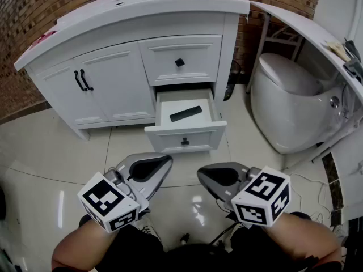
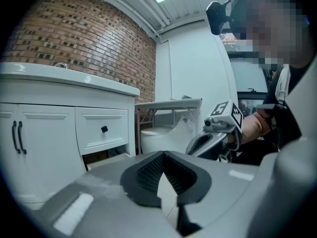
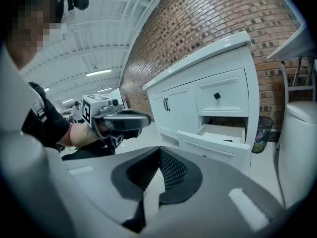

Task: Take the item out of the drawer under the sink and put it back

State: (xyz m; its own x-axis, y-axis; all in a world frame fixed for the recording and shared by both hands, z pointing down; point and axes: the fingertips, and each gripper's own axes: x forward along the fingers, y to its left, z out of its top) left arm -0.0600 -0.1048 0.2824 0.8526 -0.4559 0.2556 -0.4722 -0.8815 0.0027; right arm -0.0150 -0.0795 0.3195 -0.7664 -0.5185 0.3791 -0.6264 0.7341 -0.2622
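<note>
left hand-held gripper (image 1: 161, 162): jaws together, empty | right hand-held gripper (image 1: 205, 174): jaws together, empty | black remote (image 1: 185, 113): lying flat in open lower drawer (image 1: 185, 135) of sink cabinet (image 1: 108, 72), well apart from both

In the upper half of the head view I see a white vanity (image 1: 187, 21) with black handles (image 1: 82, 80) and black knobs (image 1: 180, 62). Its open lower drawer (image 1: 184, 137) is white too, with a black item (image 1: 185, 113) on its pale bottom. The wall (image 1: 34, 4) at upper left is red-brown brick with darker flecks. The floor (image 1: 45, 152) is glossy cream tile, and the toilet (image 1: 289, 95) at right is white. Low in frame, my left gripper (image 1: 166, 161) and right gripper (image 1: 202, 174) are grey. Their marker cubes (image 1: 108, 202) are white with black squares, and their pads (image 2: 148, 172) are black with a fine grid.
</note>
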